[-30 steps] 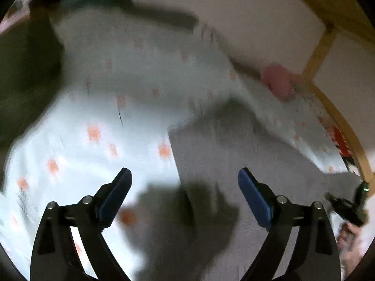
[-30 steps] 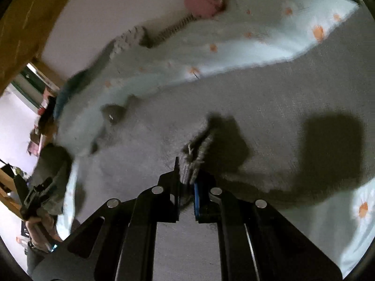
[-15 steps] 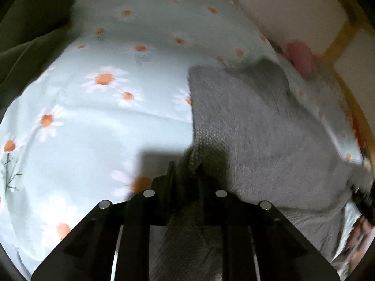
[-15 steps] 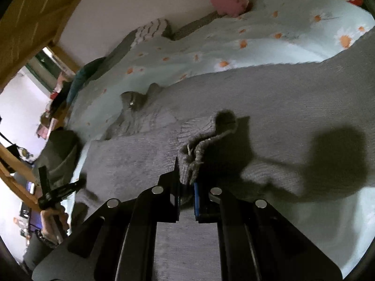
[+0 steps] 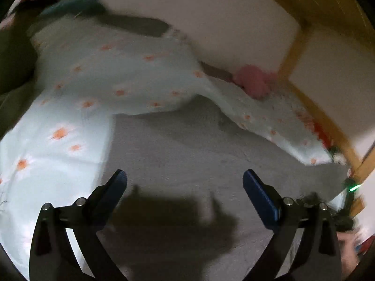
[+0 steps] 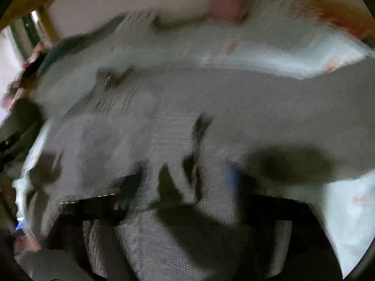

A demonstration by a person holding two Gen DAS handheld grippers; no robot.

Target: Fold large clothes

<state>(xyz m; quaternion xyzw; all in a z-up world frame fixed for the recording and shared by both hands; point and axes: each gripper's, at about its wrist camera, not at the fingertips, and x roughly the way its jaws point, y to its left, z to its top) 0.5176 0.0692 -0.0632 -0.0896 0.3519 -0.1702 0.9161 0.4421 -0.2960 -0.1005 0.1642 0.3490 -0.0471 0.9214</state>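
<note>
A large grey knitted garment (image 5: 187, 154) lies spread on a pale blue bedsheet with orange daisies (image 5: 70, 121). My left gripper (image 5: 185, 182) is open and empty, held above the garment near its left edge. In the right wrist view the frame is badly blurred: the grey garment (image 6: 211, 107) fills the middle and a fold of it (image 6: 175, 234) drapes over my right gripper (image 6: 187, 178). Its blue pads (image 6: 230, 175) look spread apart with the knit lying between them.
A pink plush toy (image 5: 253, 82) lies by the white wall at the bed's far side. A wooden bed frame (image 5: 323, 117) runs along the right. Dark green fabric (image 5: 11, 70) sits at the left. Red patterned cloth (image 5: 321, 133) lies at the far right.
My left gripper has let go of the garment's edge, opened and lifted. My right gripper's jaws have spread from the pinched fold, which now slumps over them. Both views are blurred by motion.
</note>
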